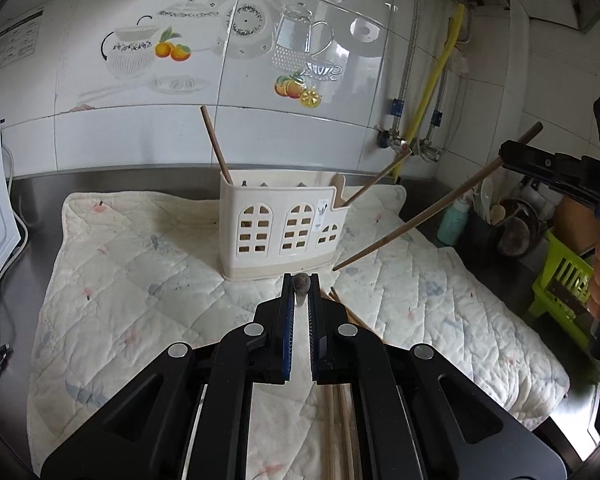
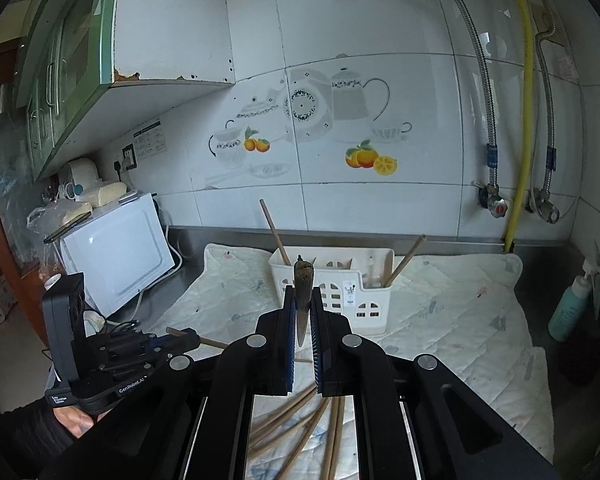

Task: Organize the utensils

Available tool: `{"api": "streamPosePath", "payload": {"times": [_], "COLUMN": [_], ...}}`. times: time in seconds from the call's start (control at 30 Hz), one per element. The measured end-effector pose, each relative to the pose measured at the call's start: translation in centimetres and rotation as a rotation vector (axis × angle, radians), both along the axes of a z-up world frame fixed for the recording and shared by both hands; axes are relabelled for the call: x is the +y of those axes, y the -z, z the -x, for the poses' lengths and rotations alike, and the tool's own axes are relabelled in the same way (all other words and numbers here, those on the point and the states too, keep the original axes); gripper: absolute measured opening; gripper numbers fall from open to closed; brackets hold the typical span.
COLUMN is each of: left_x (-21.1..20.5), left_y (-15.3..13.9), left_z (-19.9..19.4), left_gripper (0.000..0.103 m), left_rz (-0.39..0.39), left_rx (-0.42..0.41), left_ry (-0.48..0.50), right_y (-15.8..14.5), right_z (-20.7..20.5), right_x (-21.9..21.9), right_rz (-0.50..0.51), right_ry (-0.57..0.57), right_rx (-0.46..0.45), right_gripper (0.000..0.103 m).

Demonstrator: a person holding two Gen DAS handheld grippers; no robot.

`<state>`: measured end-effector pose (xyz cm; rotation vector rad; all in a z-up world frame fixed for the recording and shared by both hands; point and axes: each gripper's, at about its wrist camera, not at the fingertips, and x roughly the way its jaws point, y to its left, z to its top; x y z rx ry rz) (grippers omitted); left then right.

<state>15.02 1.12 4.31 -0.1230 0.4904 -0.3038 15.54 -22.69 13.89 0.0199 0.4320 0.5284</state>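
Observation:
A white plastic utensil holder (image 1: 282, 226) with window cut-outs stands on a quilted mat (image 1: 140, 280); it also shows in the right wrist view (image 2: 340, 292). Chopsticks (image 1: 216, 144) stick out of it at left and right. My left gripper (image 1: 301, 286) is shut on a chopstick (image 1: 301, 283) seen end-on, just in front of the holder. My right gripper (image 2: 303, 298) is shut on a chopstick (image 2: 302, 280); in the left wrist view that chopstick (image 1: 436, 204) slants down toward the mat, right of the holder. Several loose chopsticks (image 2: 296, 416) lie on the mat below.
A white microwave (image 2: 116, 248) stands at the left on the steel counter (image 1: 28, 184). A teal bottle (image 2: 568, 308), a dark pot with utensils (image 1: 500, 224) and a green rack (image 1: 564, 276) sit at the right. Pipes and valves (image 2: 496, 200) run down the tiled wall.

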Motion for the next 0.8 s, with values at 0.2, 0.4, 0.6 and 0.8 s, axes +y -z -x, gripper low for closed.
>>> {"api": "streamPosePath", "payload": {"times": [0.2,0.4,0.6,0.8], "left_x": [0.2,0.2,0.4,0.2], "left_y": [-3.2,-5.9,-10.4,-15.4], "left_z": [-2.6,-4.5,-5.7,-7.1], "left_gripper": [0.005,0.005,0.005,0.005], "left_rz": [-0.003,-0.019,-0.043,-0.063], "left_rx": [-0.041,-0.068,-0.164,-0.305], "left_ry": [0.003,-0.006,-0.029,-0.080], "right_y": [-3.0,-4.4,-4.8,-4.2], "right_z": [-3.2,-6.4,-8.8,-11.3], "right_x": [-0.3,-0.2,-0.1,0.2], "right_rz": [0.055,0.101,0.130,0.157], "right_ry": [0.038,0.070,0.097,0.120], "right_rx": [-0.036,-0.036,-0.031,-0.007], "right_gripper": [0.007,0.007,0.007,0.007]}}
